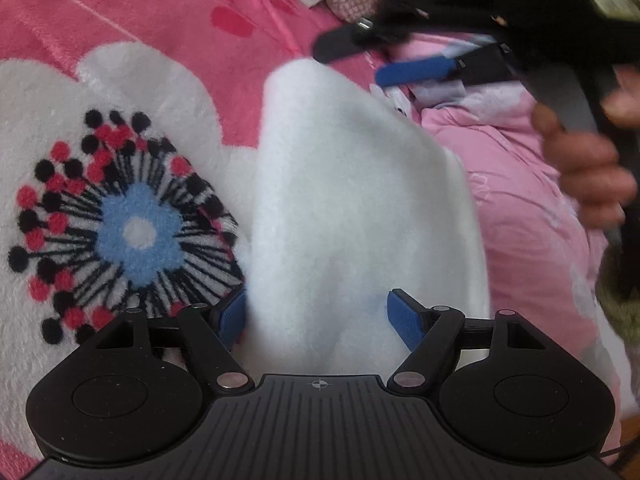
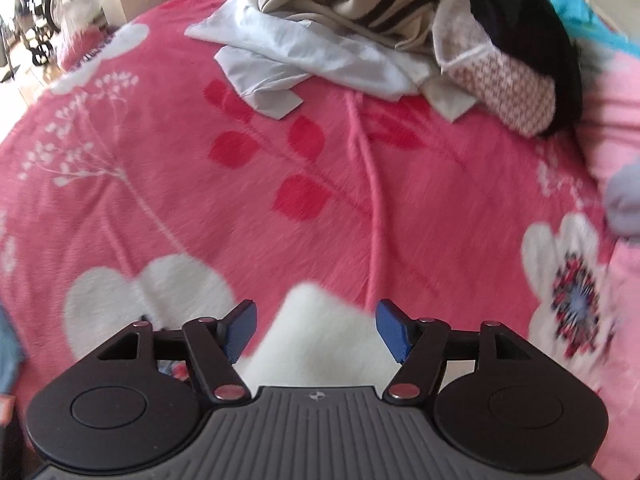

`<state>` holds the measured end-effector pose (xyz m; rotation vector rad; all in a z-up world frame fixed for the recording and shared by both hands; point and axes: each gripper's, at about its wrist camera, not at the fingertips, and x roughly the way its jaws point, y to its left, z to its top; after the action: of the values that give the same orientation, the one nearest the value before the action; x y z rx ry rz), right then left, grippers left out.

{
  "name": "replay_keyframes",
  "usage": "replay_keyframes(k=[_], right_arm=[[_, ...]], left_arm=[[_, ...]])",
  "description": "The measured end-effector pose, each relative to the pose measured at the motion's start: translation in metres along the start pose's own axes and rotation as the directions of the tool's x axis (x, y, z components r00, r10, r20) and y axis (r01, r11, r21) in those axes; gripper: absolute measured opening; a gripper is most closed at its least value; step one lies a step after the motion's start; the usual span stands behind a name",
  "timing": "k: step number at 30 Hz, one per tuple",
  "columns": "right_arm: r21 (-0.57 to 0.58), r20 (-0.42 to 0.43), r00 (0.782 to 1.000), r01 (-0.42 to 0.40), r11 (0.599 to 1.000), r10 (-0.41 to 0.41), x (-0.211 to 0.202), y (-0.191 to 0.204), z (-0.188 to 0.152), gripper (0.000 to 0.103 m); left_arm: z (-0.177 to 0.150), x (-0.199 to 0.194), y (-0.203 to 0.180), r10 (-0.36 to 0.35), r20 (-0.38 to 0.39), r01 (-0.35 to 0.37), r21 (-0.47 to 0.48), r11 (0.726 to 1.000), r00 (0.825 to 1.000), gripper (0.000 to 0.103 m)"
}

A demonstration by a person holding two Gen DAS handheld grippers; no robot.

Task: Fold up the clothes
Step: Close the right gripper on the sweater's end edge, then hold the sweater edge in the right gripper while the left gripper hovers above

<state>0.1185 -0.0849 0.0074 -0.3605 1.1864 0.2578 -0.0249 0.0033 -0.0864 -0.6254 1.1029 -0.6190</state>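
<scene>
Left wrist view: left gripper spread wide, soft white fleece garment bulging up between the blue pads, no pinch visible. Beyond and right of jaws, right gripper held by a hand over pale pink clothing. Right wrist view: right gripper likewise parted, white fleece corner between jaws, not clamped. Underneath, pink flowered fleece blanket; far ahead, heap of beige, grey and black clothes.
</scene>
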Motion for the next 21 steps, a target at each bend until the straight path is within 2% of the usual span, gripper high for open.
replay_keyframes(k=[7,12,21], right_arm=[[-0.124,-0.045,0.997,0.053,0.991,-0.059,0.039,0.021,-0.003,0.072],[-0.142,-0.076,0.995,0.058,0.988,-0.070,0.055,0.018,-0.011,0.072],[-0.152,-0.073,0.996,0.044,0.987,-0.055,0.058,0.020,-0.020,0.077]], left_arm=[[-0.005,0.001,-0.010,0.031,-0.002,-0.031,0.059,0.998,1.000,0.074],[-0.009,0.001,-0.018,0.052,-0.004,-0.051,0.102,0.993,0.999,0.074],[-0.012,-0.001,-0.030,0.071,-0.015,-0.068,0.151,0.986,0.997,0.074]])
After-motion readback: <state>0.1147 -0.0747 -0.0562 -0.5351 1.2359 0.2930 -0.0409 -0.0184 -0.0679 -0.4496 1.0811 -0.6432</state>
